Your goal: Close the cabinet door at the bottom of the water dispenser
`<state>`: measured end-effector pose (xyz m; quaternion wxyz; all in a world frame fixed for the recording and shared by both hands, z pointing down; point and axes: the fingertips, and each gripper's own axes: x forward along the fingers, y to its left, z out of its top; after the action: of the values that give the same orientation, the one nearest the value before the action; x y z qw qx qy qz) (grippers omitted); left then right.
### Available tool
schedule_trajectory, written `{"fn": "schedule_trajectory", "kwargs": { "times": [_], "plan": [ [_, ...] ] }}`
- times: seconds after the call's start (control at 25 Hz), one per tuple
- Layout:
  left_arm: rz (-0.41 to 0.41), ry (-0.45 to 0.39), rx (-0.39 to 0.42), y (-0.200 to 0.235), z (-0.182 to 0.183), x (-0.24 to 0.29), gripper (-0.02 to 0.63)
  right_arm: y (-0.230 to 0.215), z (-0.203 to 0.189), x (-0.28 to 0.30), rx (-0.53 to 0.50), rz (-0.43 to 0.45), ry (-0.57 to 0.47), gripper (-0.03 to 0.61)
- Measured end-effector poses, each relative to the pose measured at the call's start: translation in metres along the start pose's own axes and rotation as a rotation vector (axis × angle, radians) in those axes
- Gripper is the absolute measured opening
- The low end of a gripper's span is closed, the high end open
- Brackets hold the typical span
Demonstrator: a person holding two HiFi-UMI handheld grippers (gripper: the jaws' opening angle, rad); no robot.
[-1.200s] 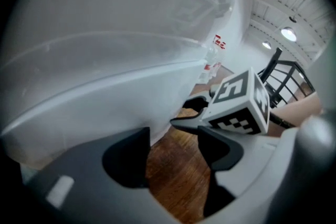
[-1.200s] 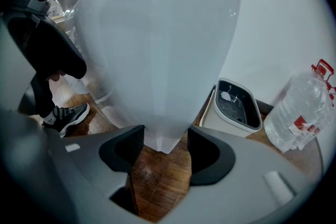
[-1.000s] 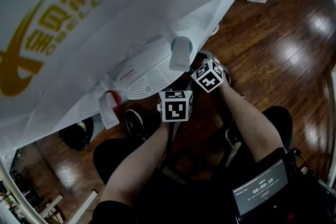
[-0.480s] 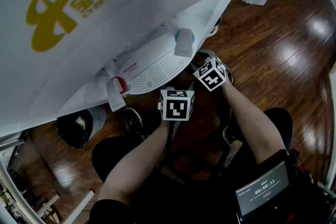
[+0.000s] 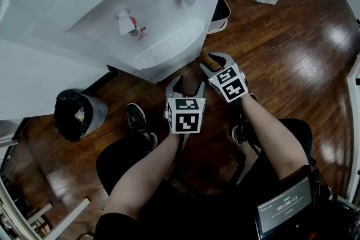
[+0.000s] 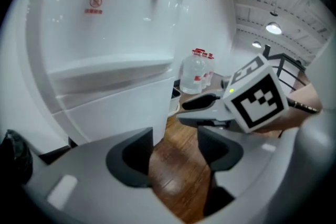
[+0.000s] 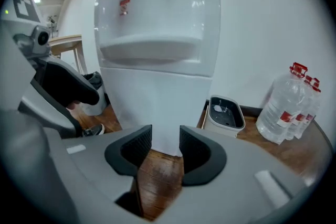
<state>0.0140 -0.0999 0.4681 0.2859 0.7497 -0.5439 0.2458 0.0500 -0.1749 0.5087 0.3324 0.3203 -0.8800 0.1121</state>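
Note:
The white water dispenser point(image 5: 140, 25) fills the upper left of the head view, with two taps above a round drip tray point(image 5: 169, 45). Its lower cabinet front point(image 7: 157, 107) shows as a plain white panel, and no gap at the door is visible. My left gripper point(image 5: 183, 87) and right gripper point(image 5: 214, 60) hang side by side in front of it, a short way off. The left gripper point(image 6: 175, 139) has its jaws apart with only floor between them. On the right gripper point(image 7: 166, 139) the jaws are closing, a narrow gap remains, and nothing is in it.
A bin lined with a black bag point(image 5: 76, 115) stands left of the dispenser. A small white bin point(image 7: 224, 113) sits to its right, and beyond it stand large water bottles point(image 7: 286, 107). The person's shoe point(image 5: 136, 121) rests on the wooden floor point(image 5: 292, 48).
Both grippers have risen and their jaws now show in the head view. The view has shifted, so the yellow logo is gone and the dispenser front sits higher and further off.

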Motion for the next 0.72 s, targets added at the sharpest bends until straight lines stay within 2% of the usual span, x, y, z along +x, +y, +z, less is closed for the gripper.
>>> {"fn": "schedule_trajectory", "kwargs": {
  "times": [0.12, 0.28, 0.44, 0.52, 0.72],
  "plan": [
    [0.036, -0.049, 0.004, 0.005, -0.004, -0.017, 0.278, 0.013, 0.014, -0.027, 0.018, -0.008, -0.083, 0.163],
    [0.035, -0.108, -0.046, -0.005, -0.004, -0.038, 0.272, 0.027, 0.022, -0.067, 0.101, -0.044, -0.179, 0.155],
    [0.054, -0.243, 0.039, -0.018, 0.006, -0.071, 0.267, 0.049, 0.019, -0.105, 0.191, -0.060, -0.251, 0.152],
    [0.061, -0.313, 0.074, -0.023, 0.008, -0.090, 0.265, 0.065, 0.021, -0.125, 0.204, -0.057, -0.284, 0.152],
    [0.085, -0.437, 0.068, -0.017, 0.004, -0.132, 0.265, 0.102, 0.033, -0.165, 0.177, -0.059, -0.362, 0.135]
  ]
}}
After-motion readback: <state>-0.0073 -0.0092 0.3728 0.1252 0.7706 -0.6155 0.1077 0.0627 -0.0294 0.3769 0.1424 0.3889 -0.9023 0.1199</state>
